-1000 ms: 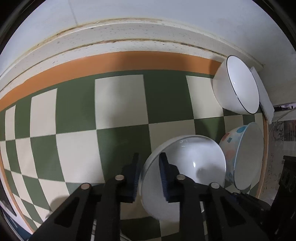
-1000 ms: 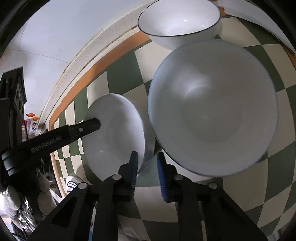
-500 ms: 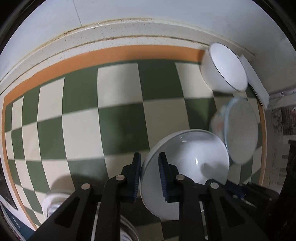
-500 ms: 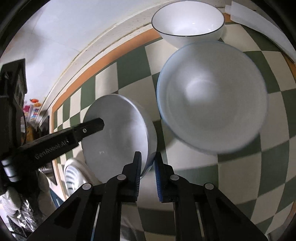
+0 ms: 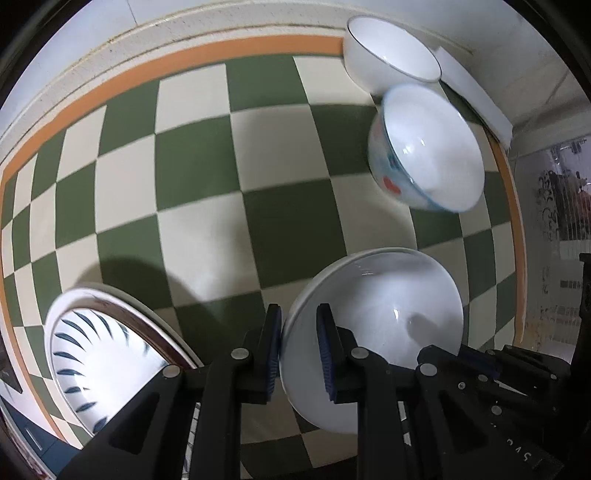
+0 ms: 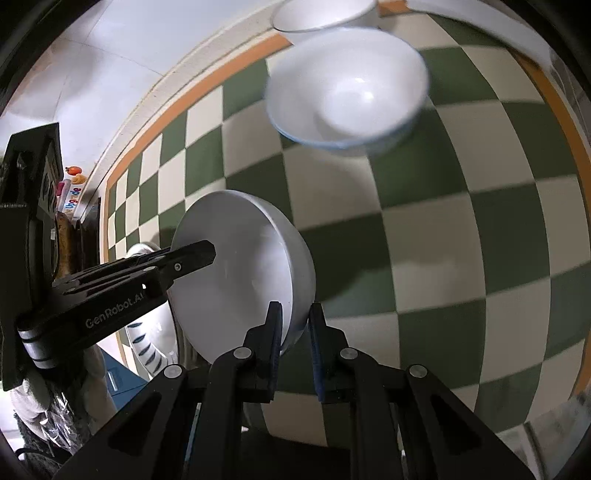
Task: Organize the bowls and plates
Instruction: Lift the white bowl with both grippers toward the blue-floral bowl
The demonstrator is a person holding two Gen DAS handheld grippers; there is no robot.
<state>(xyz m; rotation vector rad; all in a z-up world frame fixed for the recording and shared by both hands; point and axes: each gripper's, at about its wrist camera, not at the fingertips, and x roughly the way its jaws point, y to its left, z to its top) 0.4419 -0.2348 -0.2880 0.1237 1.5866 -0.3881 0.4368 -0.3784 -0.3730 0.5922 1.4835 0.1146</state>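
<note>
Both grippers hold one plain white bowl (image 5: 373,325) by its rim, above the green-and-cream checked cloth (image 5: 221,177). My left gripper (image 5: 297,343) is shut on its left rim. My right gripper (image 6: 295,332) is shut on the opposite rim of the same bowl (image 6: 236,273); the left gripper's black finger (image 6: 184,258) shows across it. A bowl with coloured spots and a blue rim (image 5: 424,151) sits at the far right, and shows in the right wrist view (image 6: 347,88). A white bowl with a dark rim (image 5: 391,62) stands behind it by the wall.
A plate with blue leaf marks and a brown rim (image 5: 103,354) lies at the near left, and its edge shows in the right wrist view (image 6: 144,343). A folded white cloth (image 5: 476,99) lies at the far right corner. The white wall (image 5: 258,14) borders the table.
Both grippers have drawn back toward the near left with the white bowl. The spotted bowl and dark-rimmed bowl now sit farther off, and the leaf-marked plate has come into view.
</note>
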